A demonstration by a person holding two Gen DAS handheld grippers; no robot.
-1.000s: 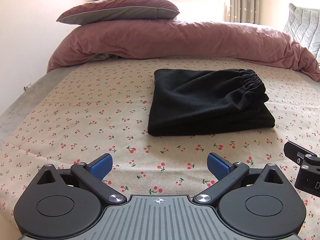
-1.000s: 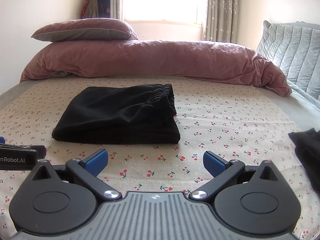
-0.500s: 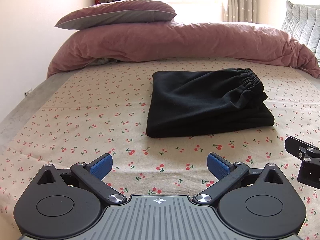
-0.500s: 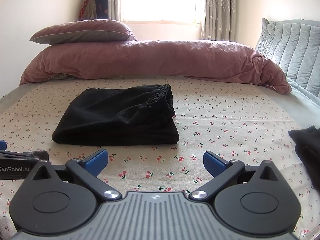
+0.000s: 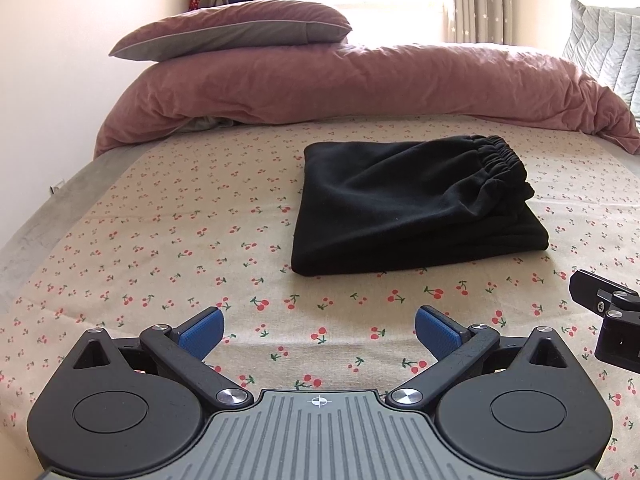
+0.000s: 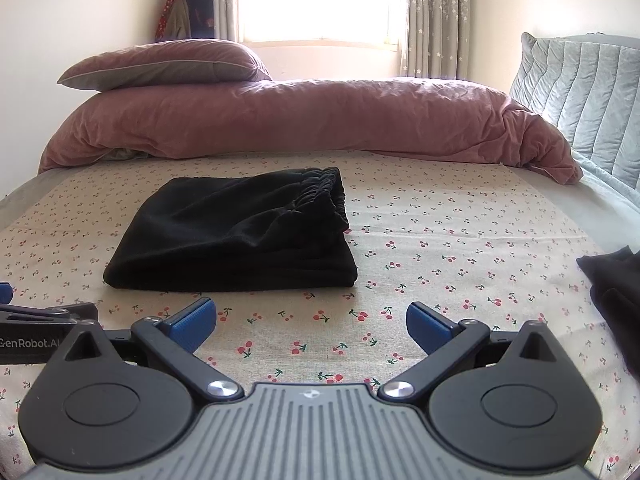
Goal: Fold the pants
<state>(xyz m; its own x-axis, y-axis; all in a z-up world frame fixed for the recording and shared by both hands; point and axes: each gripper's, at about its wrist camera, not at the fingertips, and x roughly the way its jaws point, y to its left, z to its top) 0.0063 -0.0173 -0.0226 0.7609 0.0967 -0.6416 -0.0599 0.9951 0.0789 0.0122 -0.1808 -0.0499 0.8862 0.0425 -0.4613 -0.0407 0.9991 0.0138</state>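
Cherry-print bed sheet carries our black pants, folded, just before the pink duvet; both tongs, left and right, spread empty near them; any careless nudge could undo the stack.

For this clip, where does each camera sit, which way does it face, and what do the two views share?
Left wrist: low over the cherry-print sheet, facing the pink duvet; its own open left tool shows, the other tool at right edge.
Right wrist: same height, further right, facing the window; open right tool shows, dark cloth at right.
Shared: folded black pants, duvet, pillow.
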